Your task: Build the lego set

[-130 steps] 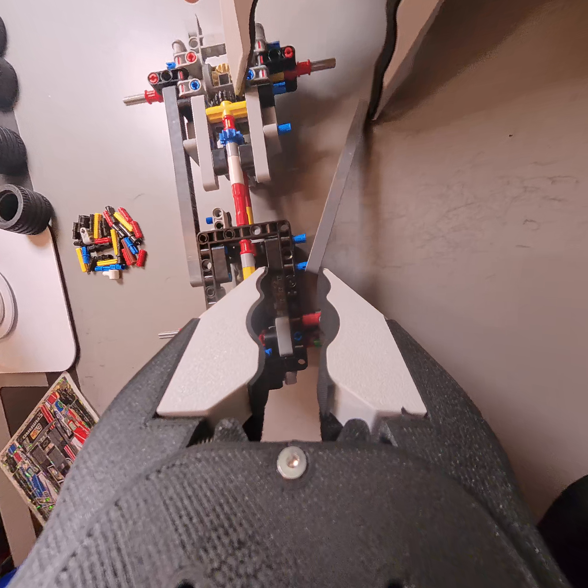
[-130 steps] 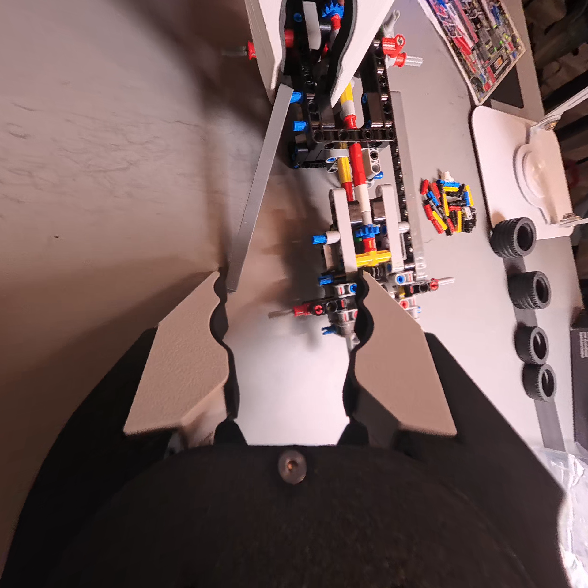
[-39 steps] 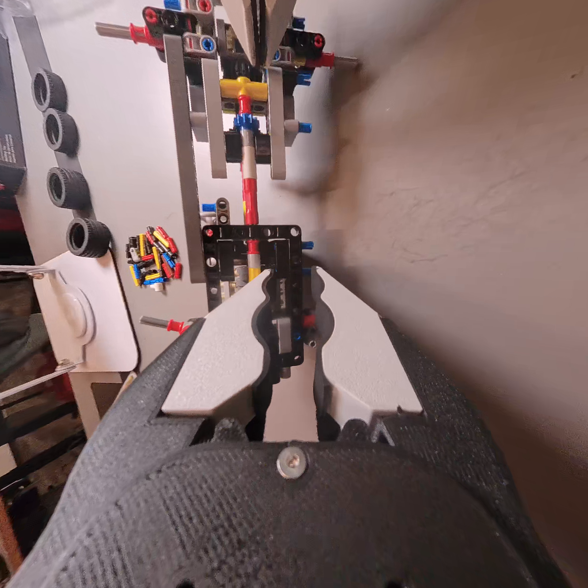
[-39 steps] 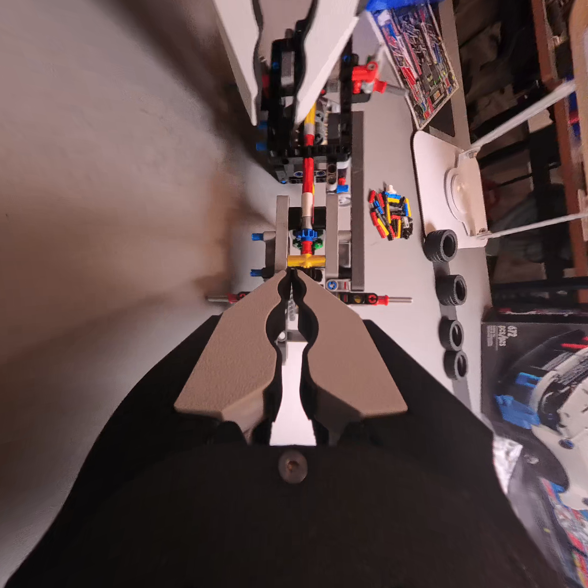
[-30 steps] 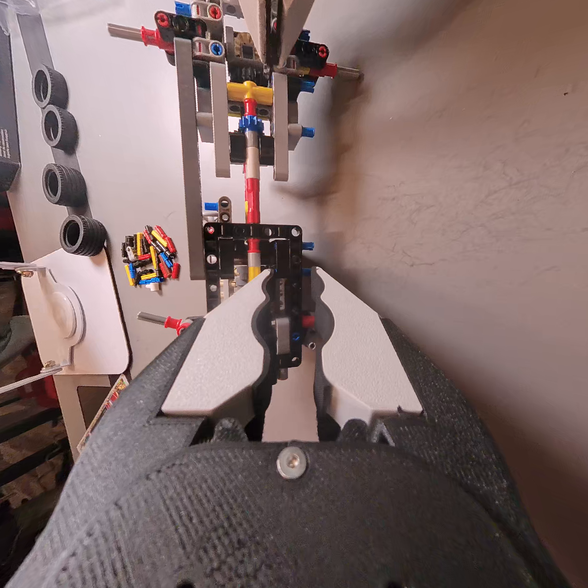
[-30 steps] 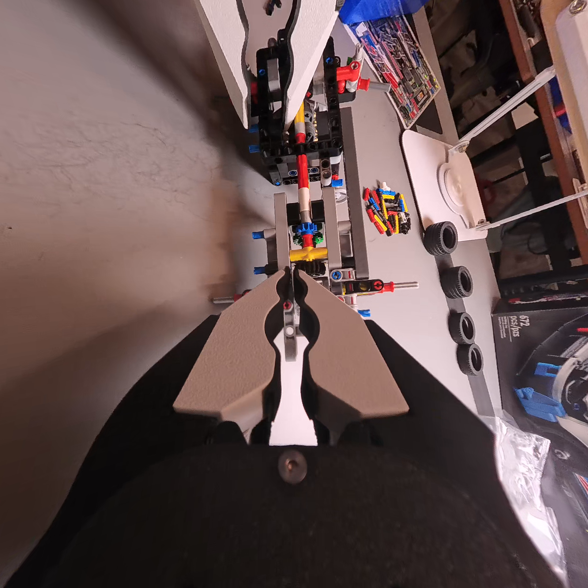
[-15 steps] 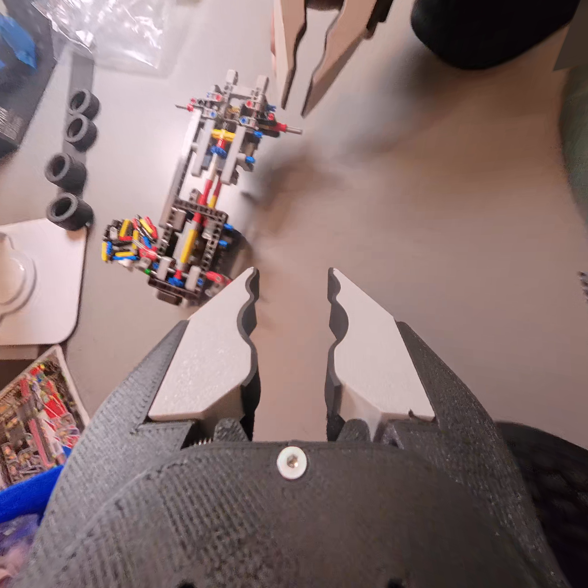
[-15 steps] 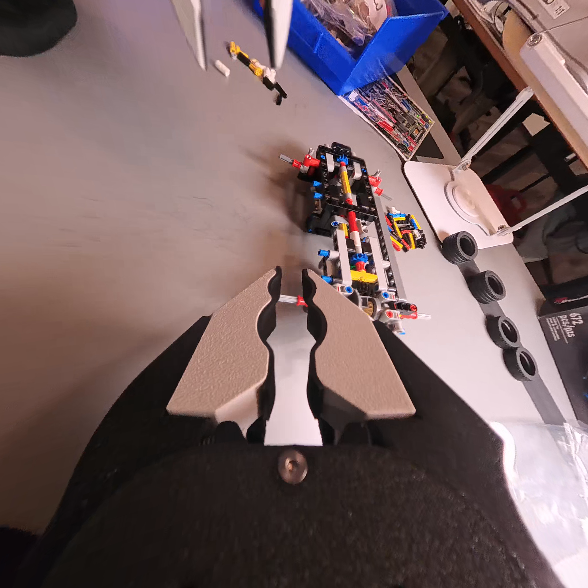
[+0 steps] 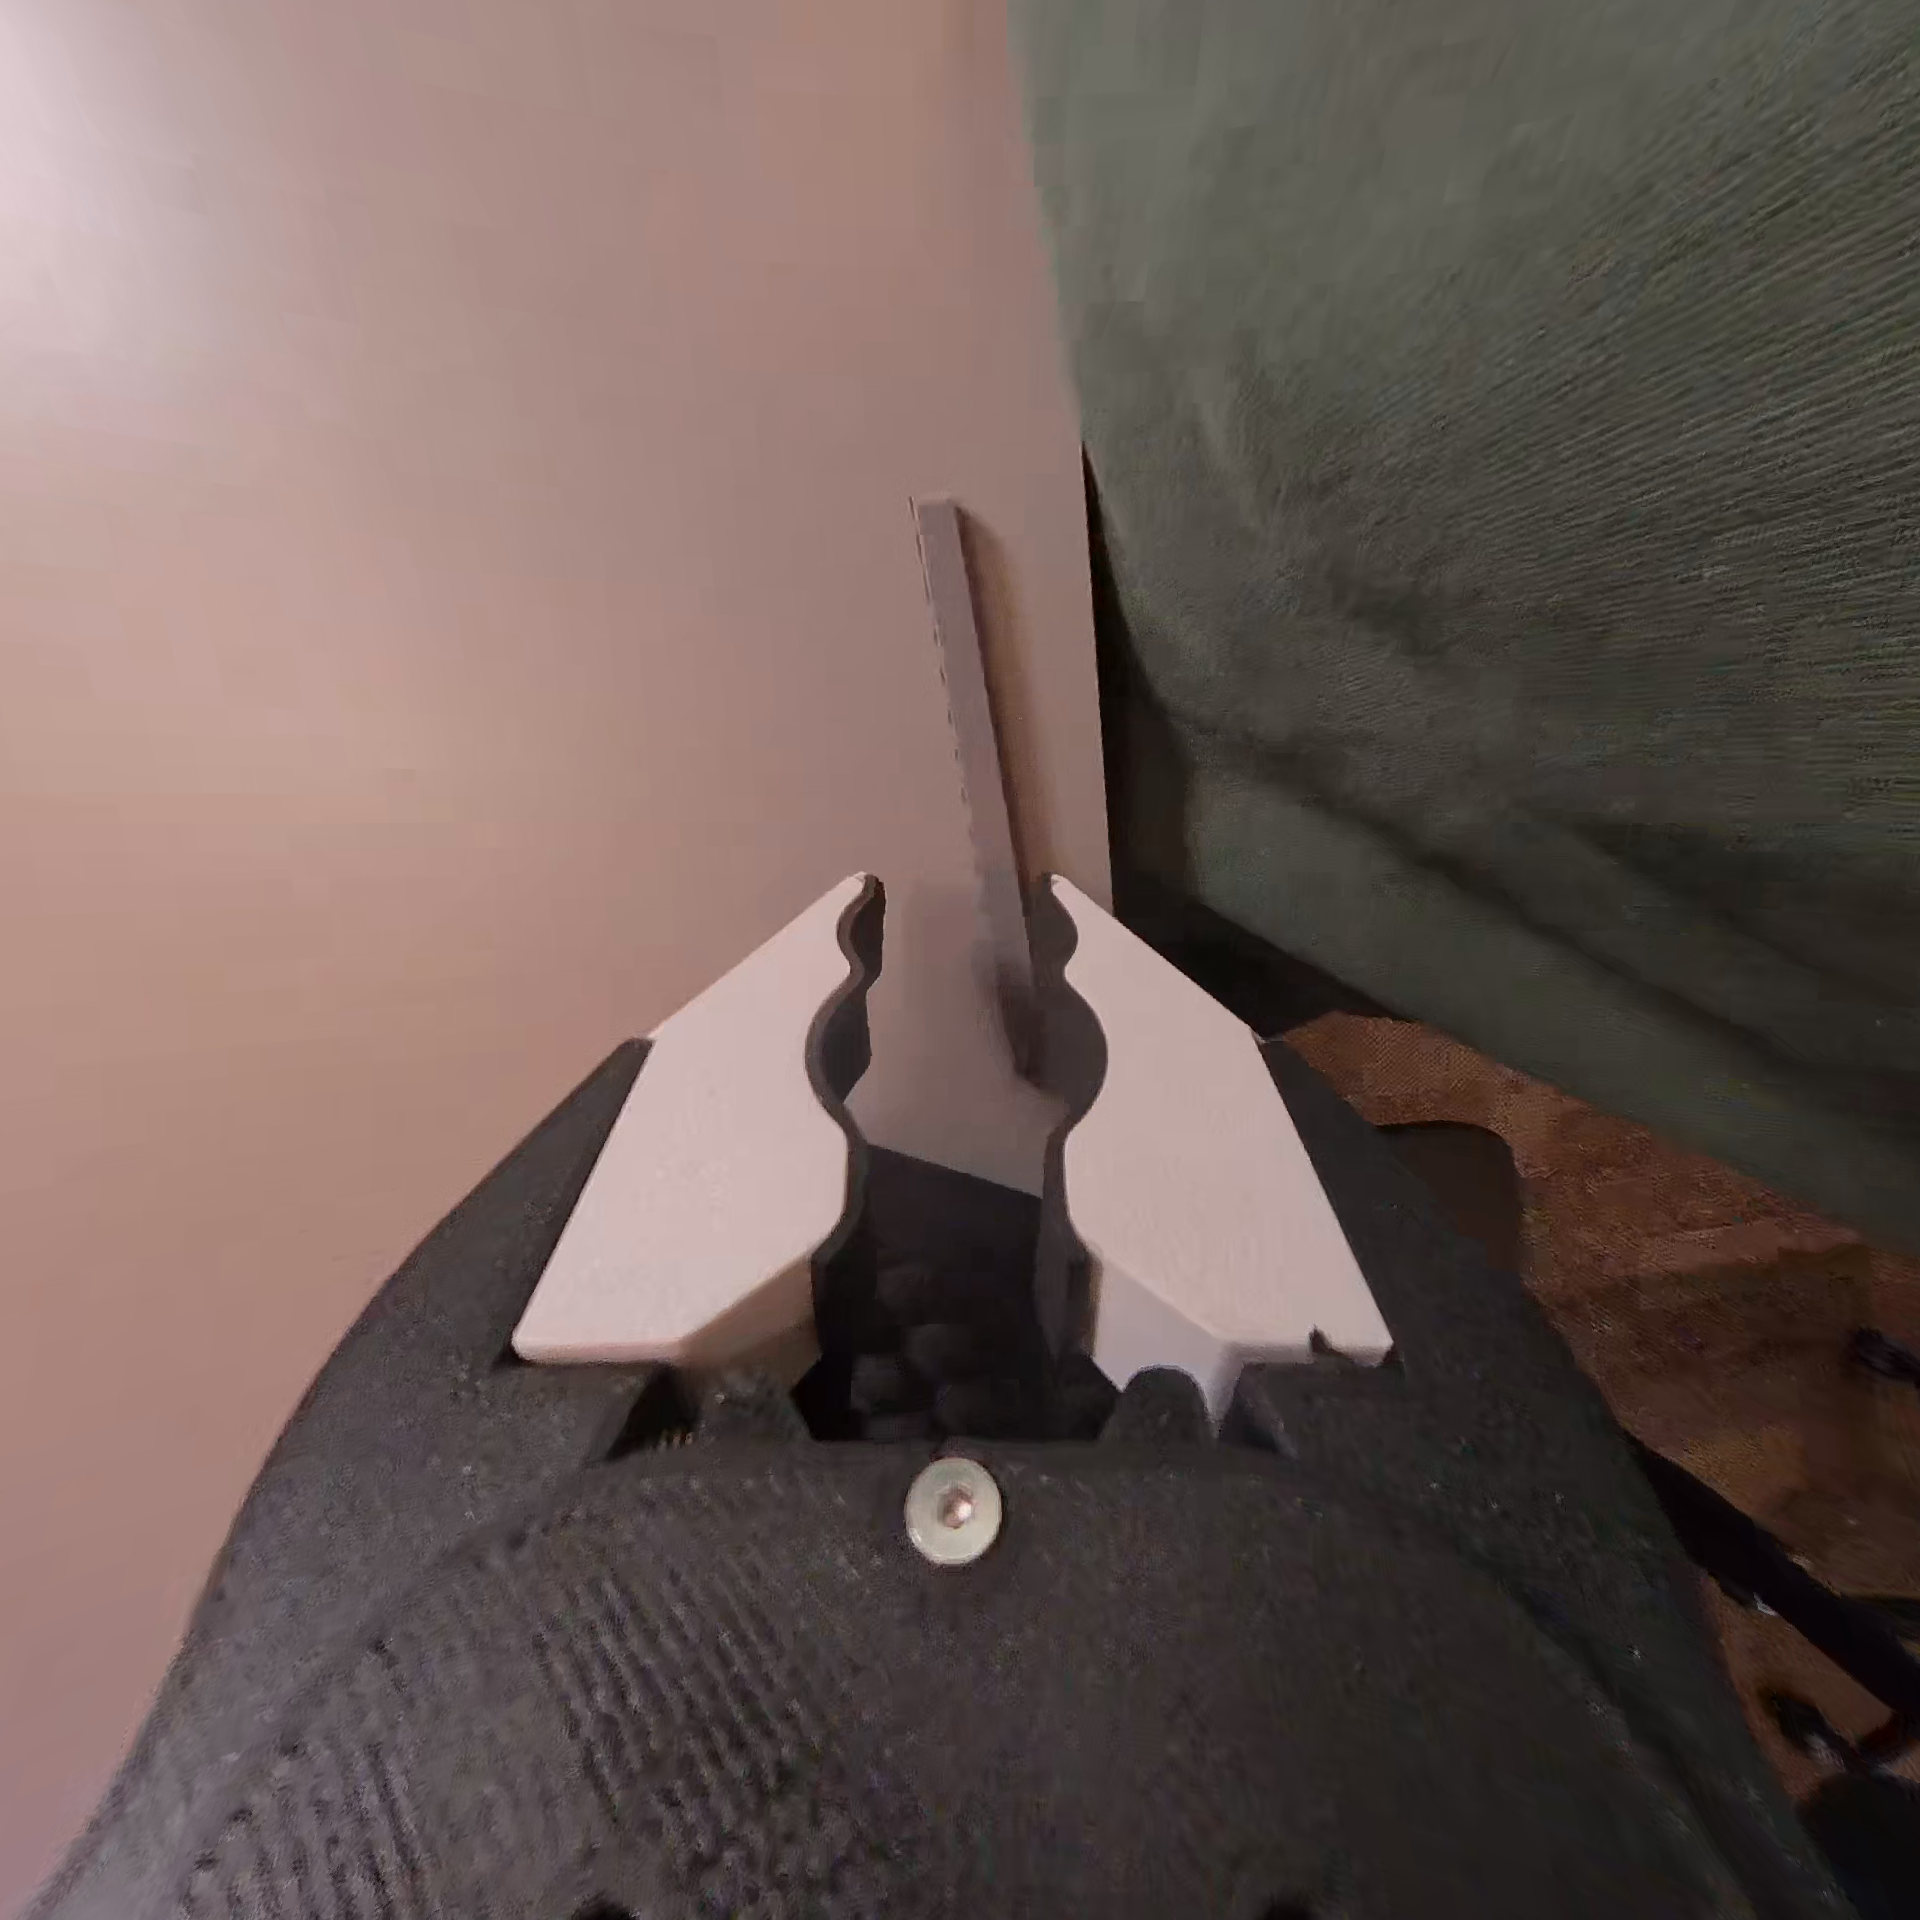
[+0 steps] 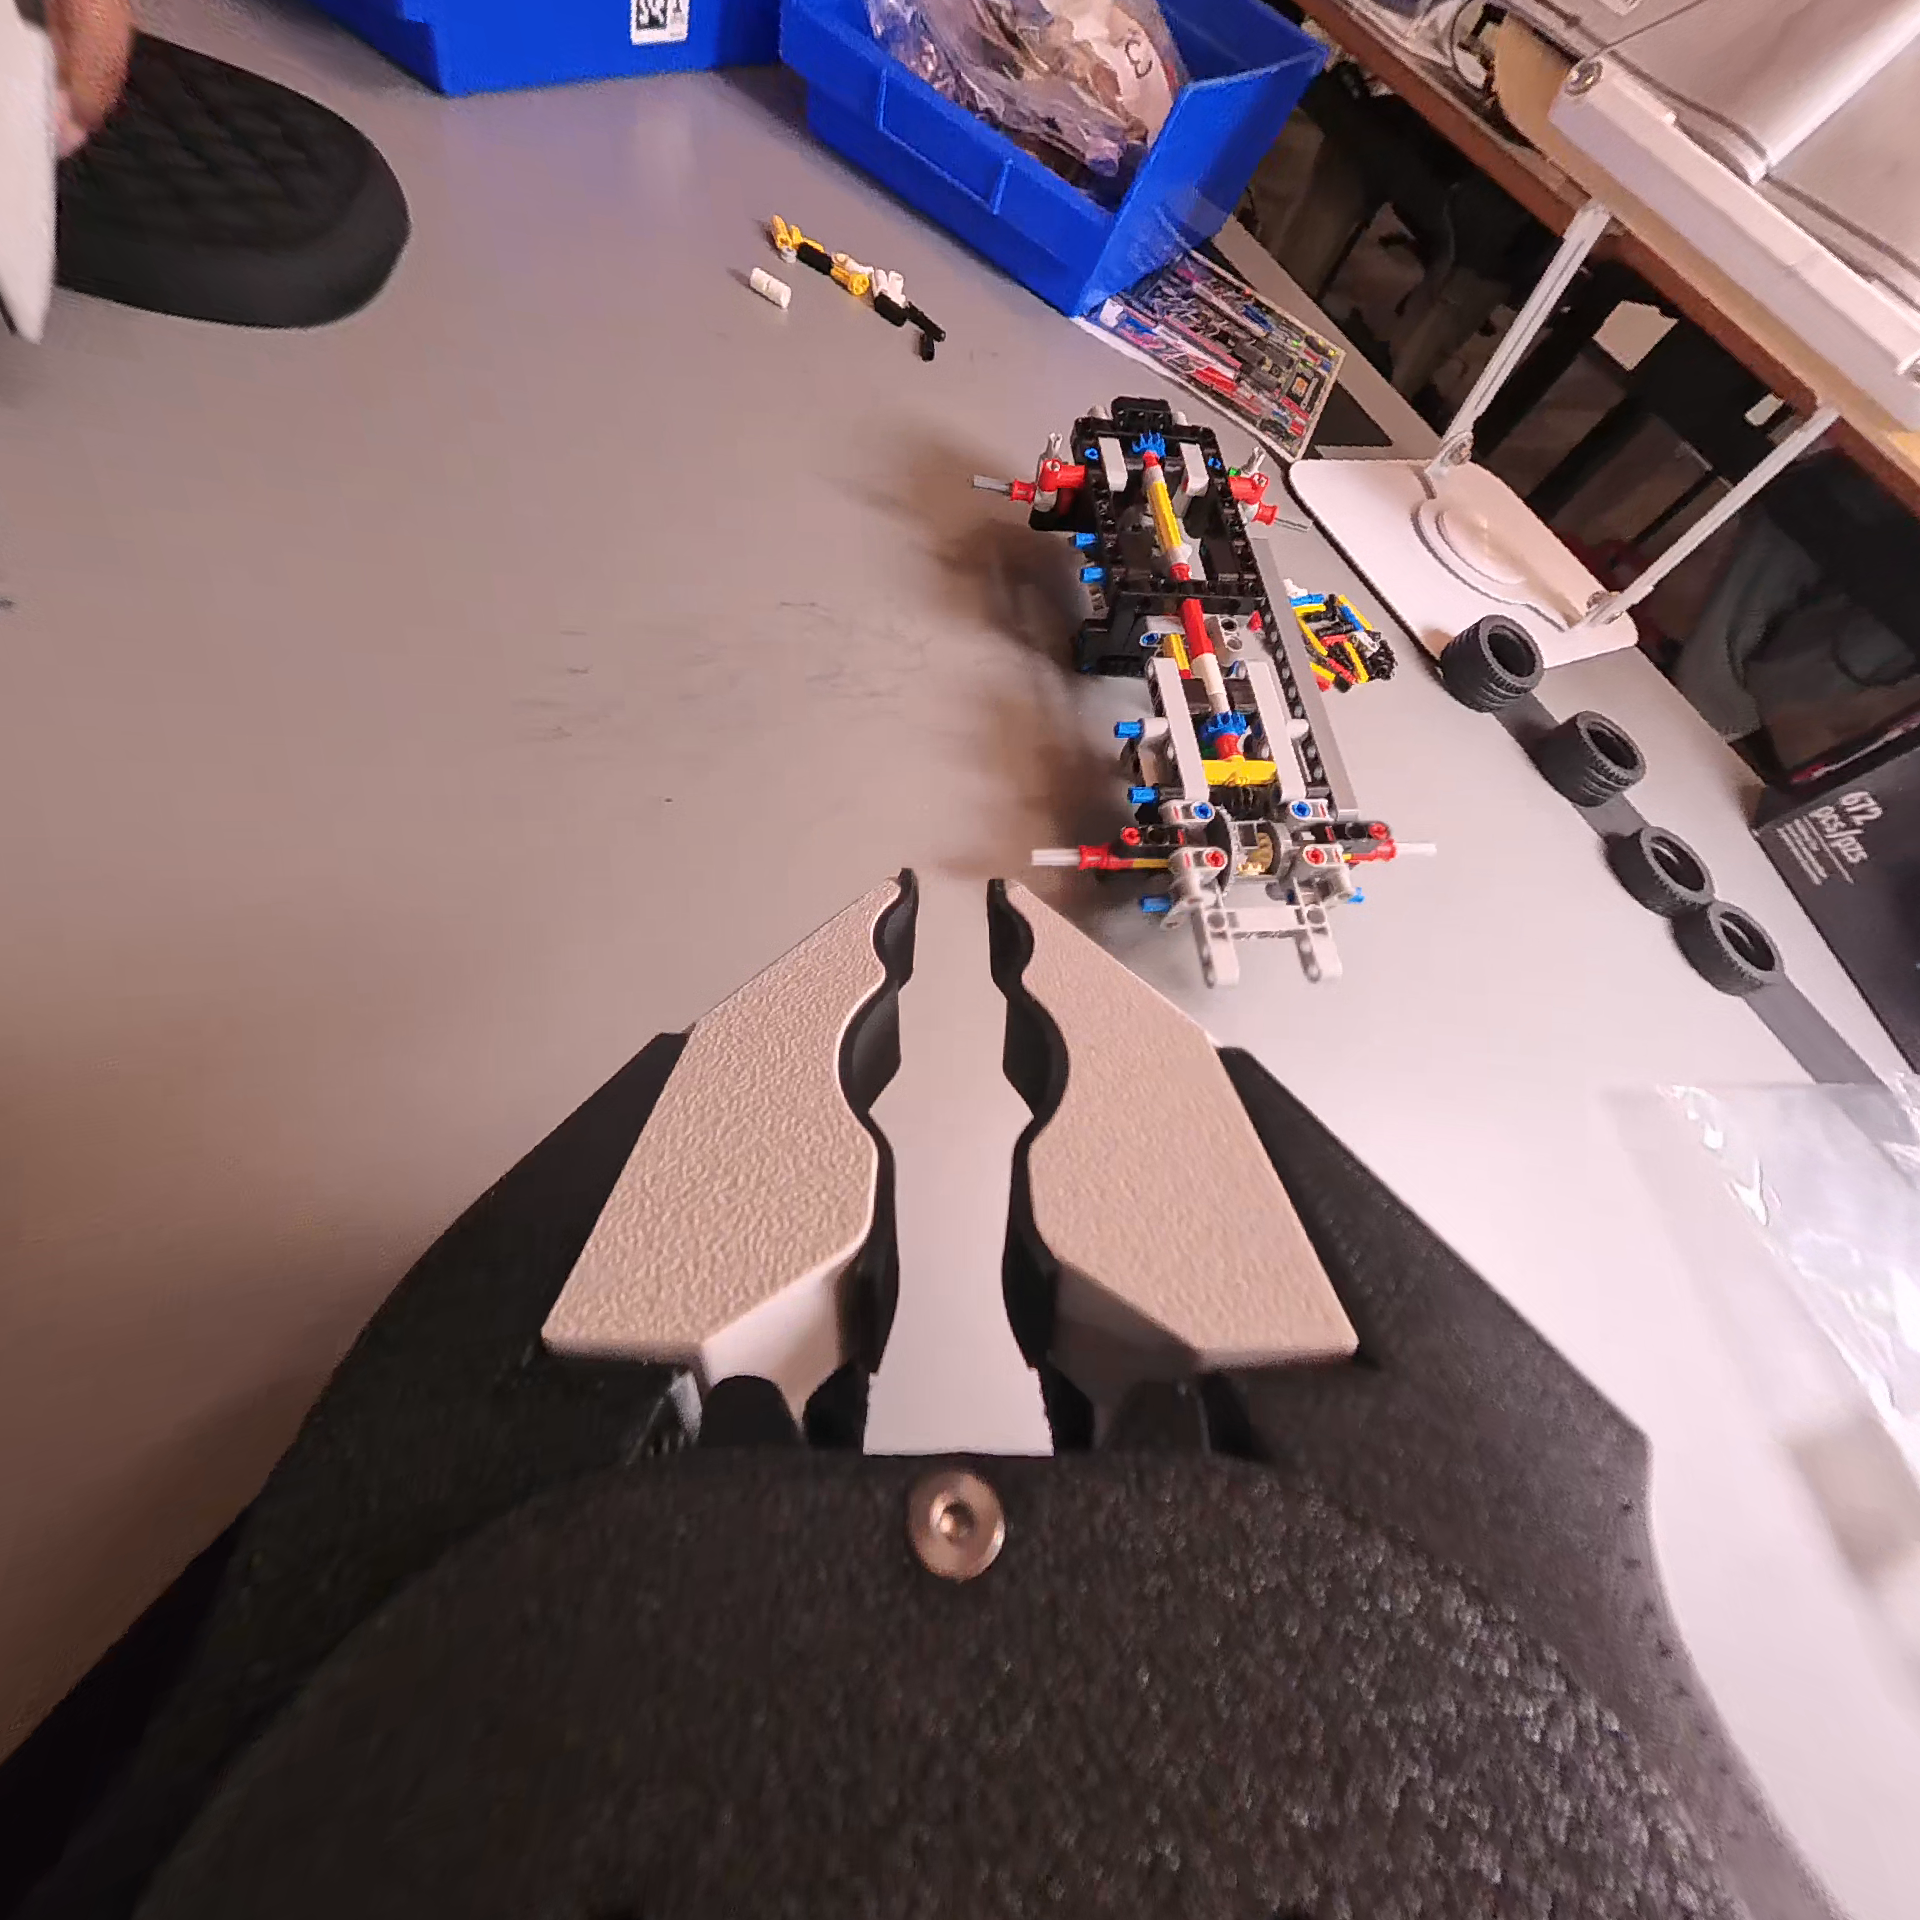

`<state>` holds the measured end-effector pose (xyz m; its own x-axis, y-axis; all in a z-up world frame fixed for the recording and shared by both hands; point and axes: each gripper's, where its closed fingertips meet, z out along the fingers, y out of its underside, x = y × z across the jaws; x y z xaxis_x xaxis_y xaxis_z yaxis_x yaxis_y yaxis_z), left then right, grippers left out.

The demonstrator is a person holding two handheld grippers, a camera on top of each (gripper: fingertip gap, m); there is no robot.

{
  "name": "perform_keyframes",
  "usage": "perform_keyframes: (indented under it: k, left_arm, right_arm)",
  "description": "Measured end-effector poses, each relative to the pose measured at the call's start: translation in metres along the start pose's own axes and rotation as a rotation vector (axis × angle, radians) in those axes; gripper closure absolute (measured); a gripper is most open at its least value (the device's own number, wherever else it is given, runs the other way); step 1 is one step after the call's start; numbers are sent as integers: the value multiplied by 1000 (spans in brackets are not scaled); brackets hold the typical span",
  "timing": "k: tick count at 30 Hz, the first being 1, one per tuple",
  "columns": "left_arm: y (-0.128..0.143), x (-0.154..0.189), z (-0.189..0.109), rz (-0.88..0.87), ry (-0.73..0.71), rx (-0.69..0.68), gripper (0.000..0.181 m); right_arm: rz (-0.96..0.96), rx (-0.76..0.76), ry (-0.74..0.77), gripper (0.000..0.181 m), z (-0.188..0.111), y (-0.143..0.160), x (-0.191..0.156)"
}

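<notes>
You have let go of the chassis [image 10: 1205,675]; it now lies alone on the surface [image 10: 520,675]. Right gripper [image 10: 951,888] fingers are slightly apart, empty. Left gripper [image 9: 961,883] fingers are apart around the long grey beam [image 9: 971,748], ready to fetch it.

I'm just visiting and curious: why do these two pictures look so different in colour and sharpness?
Left wrist view: warm pinkish light on the table, green cloth smeared by motion blur. Right wrist view: cooler, brighter; the lego chassis fairly sharp, its soft shadow falling leftward; wide-angle bending at edges.

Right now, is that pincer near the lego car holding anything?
No, empty. The right gripper has a narrow gap showing bare table; the chassis lies apart.
</notes>
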<state>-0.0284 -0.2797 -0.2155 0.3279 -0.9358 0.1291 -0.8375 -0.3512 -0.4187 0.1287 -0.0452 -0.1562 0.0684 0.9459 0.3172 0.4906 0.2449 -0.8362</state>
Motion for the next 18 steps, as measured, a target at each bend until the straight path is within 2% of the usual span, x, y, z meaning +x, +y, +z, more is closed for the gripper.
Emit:
perform_keyframes:
  k: [2,3,4,7,13,18]
  left_arm:
    - [12,0,13,-8,-72,-75,156]
    - [12,-3,16,1,-115,-73,169]
    - [10,-3,17,11,-131,-66,174]
    - [2,-12,19,36,-183,-36,175]
    - [-31,-63,24,73,-244,44,175]
    - [-72,-107,33,146,-238,61,175]
  right_arm:
    - [8,16,11,171,-9,-2,-8]
    - [7,23,17,171,-13,-3,-13]
    - [2,29,21,172,-16,-4,-17]
    - [-18,40,24,173,-23,-7,-31]
    - [-86,53,-37,172,-14,-24,-65]
    - [-160,-20,-121,162,14,-24,-87]
